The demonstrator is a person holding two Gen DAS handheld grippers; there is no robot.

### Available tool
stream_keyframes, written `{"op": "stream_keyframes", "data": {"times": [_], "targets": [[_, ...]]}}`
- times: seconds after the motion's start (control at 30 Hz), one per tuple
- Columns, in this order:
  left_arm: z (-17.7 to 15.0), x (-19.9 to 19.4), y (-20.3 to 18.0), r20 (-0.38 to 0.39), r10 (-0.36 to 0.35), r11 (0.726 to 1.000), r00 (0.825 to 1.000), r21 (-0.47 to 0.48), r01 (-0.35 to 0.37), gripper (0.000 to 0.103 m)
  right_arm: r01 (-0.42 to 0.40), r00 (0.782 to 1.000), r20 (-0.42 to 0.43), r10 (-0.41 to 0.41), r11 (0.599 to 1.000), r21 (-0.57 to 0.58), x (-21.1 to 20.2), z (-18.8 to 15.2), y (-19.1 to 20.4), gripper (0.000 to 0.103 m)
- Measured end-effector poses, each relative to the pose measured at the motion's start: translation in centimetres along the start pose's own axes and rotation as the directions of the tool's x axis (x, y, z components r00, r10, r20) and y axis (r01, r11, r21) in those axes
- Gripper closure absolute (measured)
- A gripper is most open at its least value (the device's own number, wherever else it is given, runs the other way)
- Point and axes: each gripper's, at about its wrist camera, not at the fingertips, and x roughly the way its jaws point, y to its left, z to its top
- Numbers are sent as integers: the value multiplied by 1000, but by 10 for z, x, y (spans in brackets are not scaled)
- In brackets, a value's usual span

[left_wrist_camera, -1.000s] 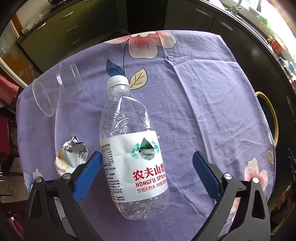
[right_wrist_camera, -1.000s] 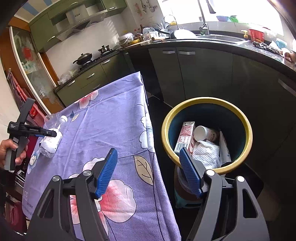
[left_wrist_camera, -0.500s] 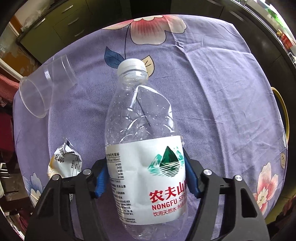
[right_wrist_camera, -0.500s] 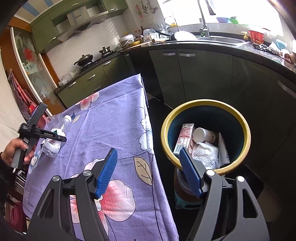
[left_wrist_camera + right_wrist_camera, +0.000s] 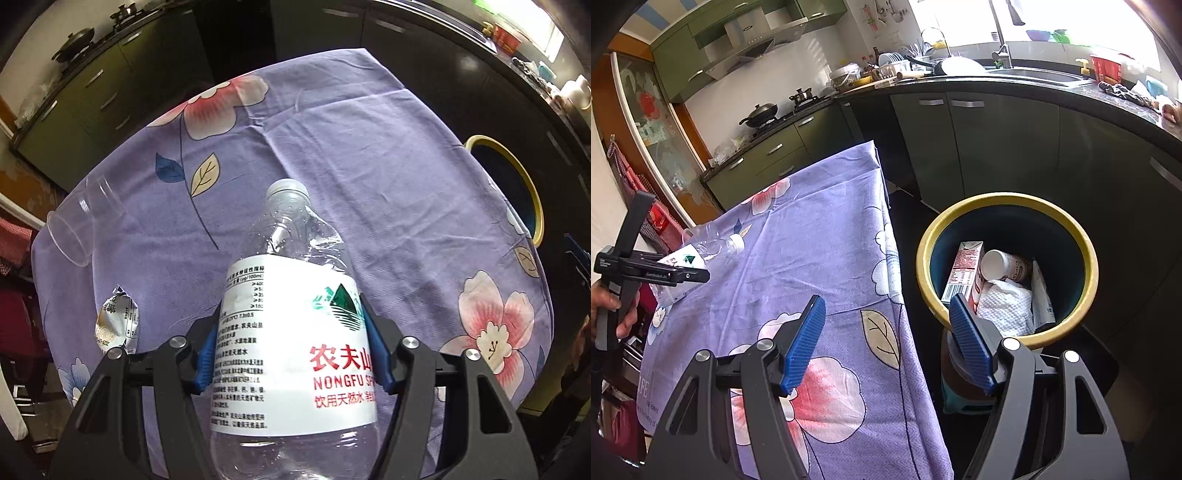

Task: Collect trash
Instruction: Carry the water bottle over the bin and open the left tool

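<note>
Purple flowered cloth (image 5: 369, 177) covers the table, dark kitchen cabinets behind. Left wrist view: your left gripper (image 5: 291, 354) has just been closing and now has the water bottle (image 5: 291, 332) between its blue pads (image 5: 375, 350), clamped across the white label, cap pointing away from you toward the far edge. Bottle looks empty and already dented near the shoulder, so judge it very light, thin-walled, springy; it will crumple under squeeze and the label is slick. The label band is the sensible hold, mid-body, as you have it; the neck would be stiffer but narrower. Left on the cloth: a clear plastic cup (image 5: 79, 225) lying on its side near the left edge, and a crumpled wrapper (image 5: 118, 325) nearer you on that same side. Both featherweight, the cup brittle. The yellow-rimmed bin (image 5: 532, 192) sits just off the right edge.

Right wrist view: your right gripper (image 5: 886, 343) hangs with its jaws wide and nothing between them, over the gap between table edge and bin (image 5: 923, 280). The bin already holds a carton (image 5: 964, 269), a paper cup (image 5: 1001, 264) and a paper towel (image 5: 1008, 306). Far left, a hand (image 5: 617, 314) carries the left gripper (image 5: 683, 275) with the bottle (image 5: 690, 258), seemingly just off the cloth.
</note>
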Motion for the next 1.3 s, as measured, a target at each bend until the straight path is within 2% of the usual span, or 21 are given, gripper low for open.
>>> {"op": "stream_keyframes", "data": {"times": [0.2,0.33,0.57,0.73,0.83,0.9,1.03,1.17,1.3], "targets": [[-8,-22,-32,41,-34,997,999,67,31,41,5,1000,5,-5,1000,5,-3,-2,-3,34],[0,-30,-64,71,-69,988,995,141,59,41,23,999,25,-24,1000,16,-14,-1,-10,34],[25,-41,-154,95,-211,935,973,309,172,41,100,992,62,-105,992,78,-38,-3,-48,34],[58,-23,-224,79,-291,886,953,399,237,41,142,988,49,-149,981,132,-46,-9,-82,34],[79,-1,-266,44,-315,860,948,437,265,41,160,985,41,-169,973,165,-49,-12,-101,34],[91,17,-289,19,-316,852,949,446,275,41,168,983,38,-178,968,184,-52,-14,-113,34],[110,50,-327,-25,-315,840,949,459,291,41,179,981,35,-190,962,209,-57,-18,-129,34],[122,78,-348,-47,-304,845,951,448,292,40,185,980,32,-197,958,218,-59,-18,-136,34],[127,88,-352,6,-299,854,954,448,265,28,194,979,24,-204,956,219,-60,-20,-136,34]]}}
